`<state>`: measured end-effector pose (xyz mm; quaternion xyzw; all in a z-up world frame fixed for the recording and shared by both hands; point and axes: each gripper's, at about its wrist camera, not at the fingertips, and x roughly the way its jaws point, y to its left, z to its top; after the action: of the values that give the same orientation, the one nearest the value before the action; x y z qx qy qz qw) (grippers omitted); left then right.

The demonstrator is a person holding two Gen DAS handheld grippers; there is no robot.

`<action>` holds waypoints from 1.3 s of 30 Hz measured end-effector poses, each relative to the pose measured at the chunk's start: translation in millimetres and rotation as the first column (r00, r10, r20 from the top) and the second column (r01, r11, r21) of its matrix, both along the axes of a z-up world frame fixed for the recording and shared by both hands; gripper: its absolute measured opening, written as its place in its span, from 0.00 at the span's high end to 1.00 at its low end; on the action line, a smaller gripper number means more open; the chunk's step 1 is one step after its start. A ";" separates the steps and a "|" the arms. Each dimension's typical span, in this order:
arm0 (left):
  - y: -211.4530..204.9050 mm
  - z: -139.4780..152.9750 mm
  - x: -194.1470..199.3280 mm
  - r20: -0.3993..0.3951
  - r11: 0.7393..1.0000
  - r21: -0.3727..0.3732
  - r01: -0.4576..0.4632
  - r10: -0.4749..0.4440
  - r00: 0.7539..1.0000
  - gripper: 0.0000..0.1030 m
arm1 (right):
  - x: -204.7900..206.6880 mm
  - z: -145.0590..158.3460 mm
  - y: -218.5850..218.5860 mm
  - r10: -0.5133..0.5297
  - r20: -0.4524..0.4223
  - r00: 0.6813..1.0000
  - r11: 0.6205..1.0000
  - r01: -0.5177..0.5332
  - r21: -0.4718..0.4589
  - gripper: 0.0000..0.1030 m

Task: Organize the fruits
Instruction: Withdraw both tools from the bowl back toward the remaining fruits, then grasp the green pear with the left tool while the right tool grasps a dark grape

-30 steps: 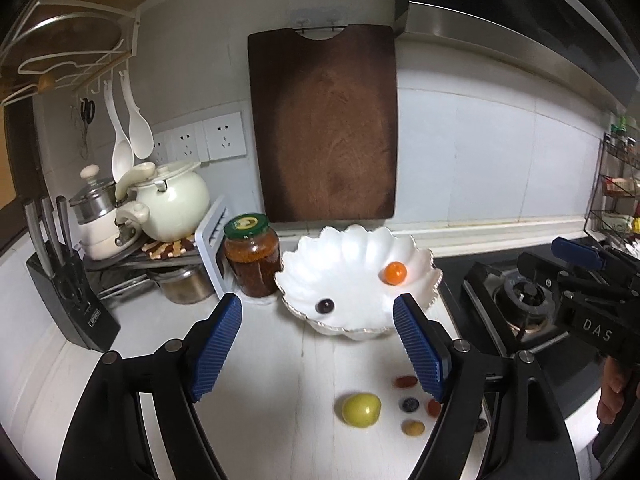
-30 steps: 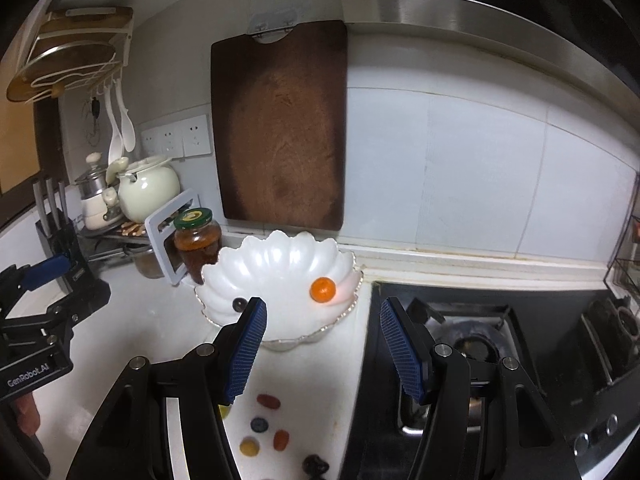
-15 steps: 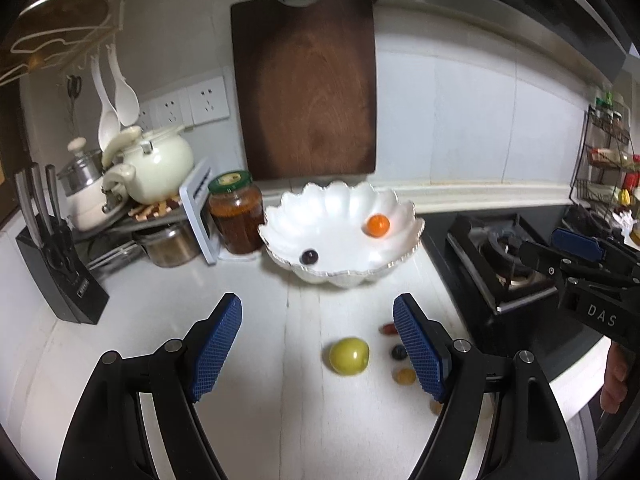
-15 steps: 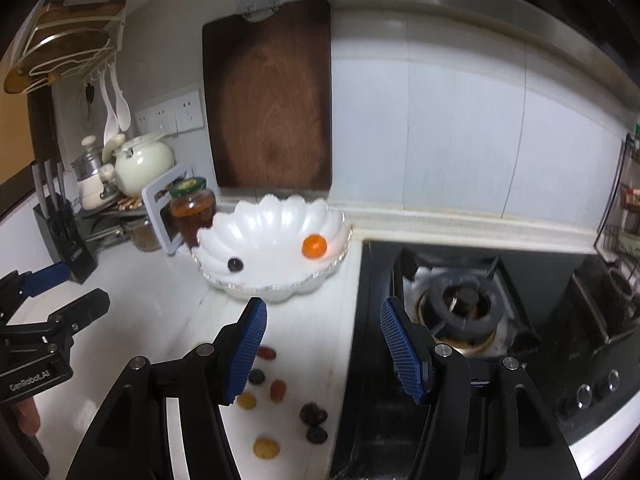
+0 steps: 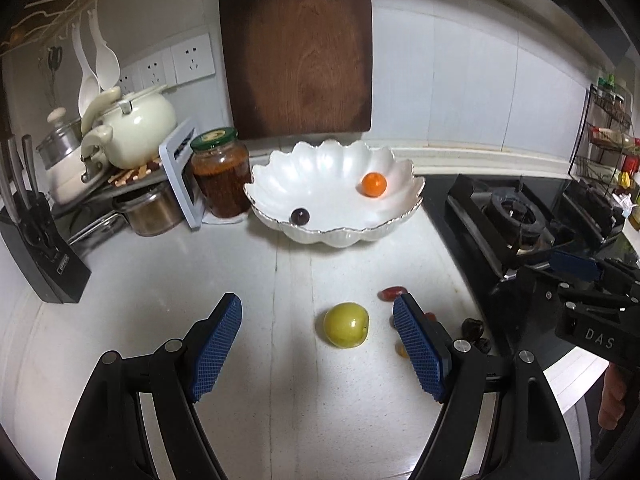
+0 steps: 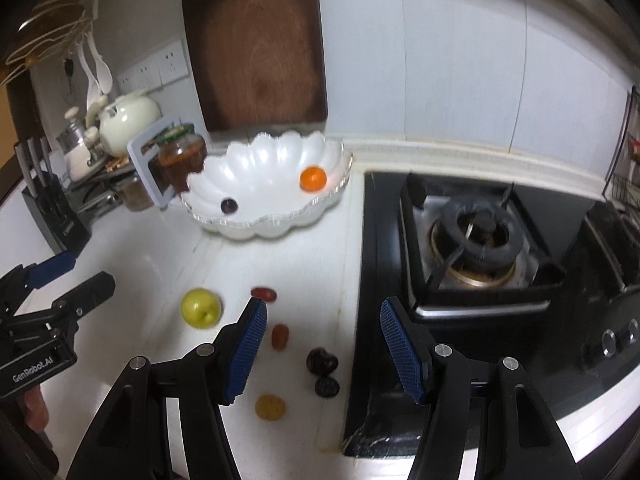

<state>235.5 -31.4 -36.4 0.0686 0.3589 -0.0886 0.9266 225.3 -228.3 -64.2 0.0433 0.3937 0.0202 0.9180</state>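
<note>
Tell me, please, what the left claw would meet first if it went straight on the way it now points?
Probably the round yellow-green fruit on the white countertop. It lies ahead of the open left claw, a little right of centre between the fingers. Depth is unclear; the claw may hover above it and reach bare countertop instead.

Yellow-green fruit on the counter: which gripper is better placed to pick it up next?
Left. The left gripper is open with the yellow-green fruit between its fingers; the right gripper faces the smaller fruits.
</note>
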 end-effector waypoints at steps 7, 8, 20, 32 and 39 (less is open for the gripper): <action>-1.0 -24.0 10.9 -0.050 0.999 0.024 0.021 -0.020 0.999 0.24 | 5.9 -29.4 4.8 0.006 -0.099 0.995 1.000 -0.005 0.017 0.41; -1.2 -27.3 12.7 -0.058 0.999 0.022 0.025 -0.024 0.998 0.24 | 6.7 -32.9 5.5 0.007 -0.109 0.994 1.000 -0.005 0.019 0.41; -7.0 -62.2 37.0 -0.142 0.997 0.007 0.078 -0.076 0.987 0.25 | 24.7 -69.3 7.0 0.011 -0.199 0.980 0.999 -0.001 0.050 0.42; -10.2 -86.7 64.6 -0.224 0.994 -0.030 0.102 -0.106 0.969 0.29 | 41.8 -93.0 6.7 -0.012 -0.273 0.962 0.998 0.029 0.056 0.47; -12.9 -99.6 75.6 -0.275 0.991 -0.065 0.120 -0.133 0.952 0.36 | 47.6 -100.8 7.3 -0.020 -0.300 0.954 0.998 0.037 0.054 0.53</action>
<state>311.0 -44.3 -136.0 0.0561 0.4785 -0.1651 0.8606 272.9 -220.9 -165.0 0.0784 0.5266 0.0118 0.8464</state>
